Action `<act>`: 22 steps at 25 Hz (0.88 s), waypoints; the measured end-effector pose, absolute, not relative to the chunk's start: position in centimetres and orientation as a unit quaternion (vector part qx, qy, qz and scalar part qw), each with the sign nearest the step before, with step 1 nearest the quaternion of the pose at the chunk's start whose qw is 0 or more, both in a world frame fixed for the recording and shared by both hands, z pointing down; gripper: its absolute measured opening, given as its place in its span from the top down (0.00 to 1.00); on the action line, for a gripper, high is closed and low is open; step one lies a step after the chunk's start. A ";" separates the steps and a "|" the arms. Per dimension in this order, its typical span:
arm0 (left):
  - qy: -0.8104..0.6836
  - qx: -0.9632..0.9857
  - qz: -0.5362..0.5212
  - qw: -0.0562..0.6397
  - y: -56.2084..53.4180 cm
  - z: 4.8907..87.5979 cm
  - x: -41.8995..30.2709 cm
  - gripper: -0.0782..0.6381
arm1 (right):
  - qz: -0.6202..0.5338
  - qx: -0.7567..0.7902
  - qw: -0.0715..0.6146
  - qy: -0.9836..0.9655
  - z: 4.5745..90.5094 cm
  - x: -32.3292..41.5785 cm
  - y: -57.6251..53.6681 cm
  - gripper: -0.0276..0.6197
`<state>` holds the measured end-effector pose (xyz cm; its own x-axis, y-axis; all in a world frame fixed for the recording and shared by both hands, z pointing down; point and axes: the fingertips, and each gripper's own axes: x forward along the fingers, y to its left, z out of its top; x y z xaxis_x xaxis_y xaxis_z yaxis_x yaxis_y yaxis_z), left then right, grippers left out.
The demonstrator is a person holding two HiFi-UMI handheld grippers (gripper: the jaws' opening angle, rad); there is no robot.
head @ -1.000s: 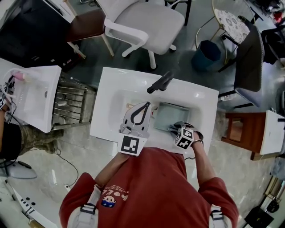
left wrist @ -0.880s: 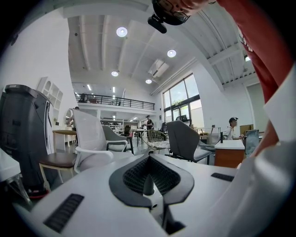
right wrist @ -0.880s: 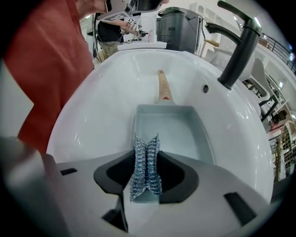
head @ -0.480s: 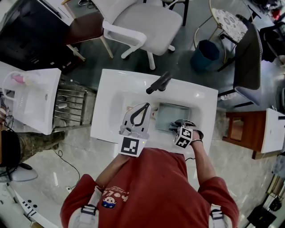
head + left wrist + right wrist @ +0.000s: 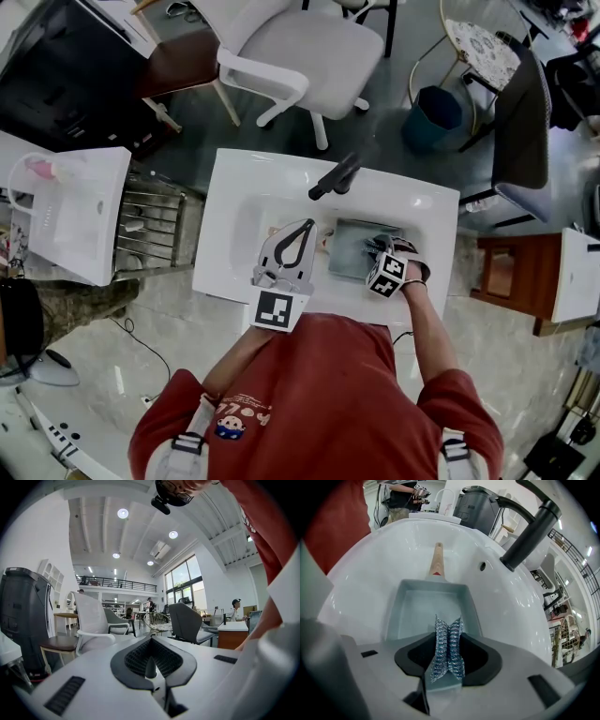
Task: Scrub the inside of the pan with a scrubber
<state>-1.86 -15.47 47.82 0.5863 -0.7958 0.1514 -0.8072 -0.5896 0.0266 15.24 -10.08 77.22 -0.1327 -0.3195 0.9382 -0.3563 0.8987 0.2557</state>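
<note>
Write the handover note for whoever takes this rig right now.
Left gripper: fingers shut, empty, above the white sink.
Right gripper: shut on the silvery steel-mesh scrubber, over the near end of the pale rectangular pan.
The pan lies in the sink, its wooden handle pointing away from the right gripper.
Done: scrubber gripped and at the pan.
Left: scrub the pan's inside; how much is already scrubbed cannot be told.

No legible txt anywhere. Small print on the red shirt [image 5: 230, 424] has a few letters, too blurred to read; no brands/nos./signs readable.
</note>
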 end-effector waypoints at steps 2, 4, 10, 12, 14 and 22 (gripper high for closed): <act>-0.451 0.889 0.060 0.047 -15.4 47.8 -1.9 0.87 | 0.002 0.237 0.622 -0.747 77.3 15.6 -11.1 0.70; -0.453 0.888 0.058 0.047 -15.4 47.8 -1.9 0.87 | -0.009 0.250 0.621 -0.743 77.5 15.9 -12.3 0.70; -0.455 0.888 0.060 0.041 -15.6 47.6 -2.3 0.87 | -0.023 0.246 0.624 -0.741 77.8 15.8 -13.2 0.70; -0.455 0.887 0.060 0.040 -15.6 47.7 -2.2 0.87 | -0.029 0.246 0.627 -0.739 77.9 15.9 -13.1 0.70; -0.454 0.888 0.060 0.040 -15.5 47.6 -2.0 0.87 | -0.029 0.249 0.629 -0.736 77.9 16.1 -13.2 0.70; -0.453 0.889 0.054 0.032 -15.8 46.6 -1.8 0.87 | 0.036 0.306 0.582 -0.752 75.2 15.6 -13.0 0.70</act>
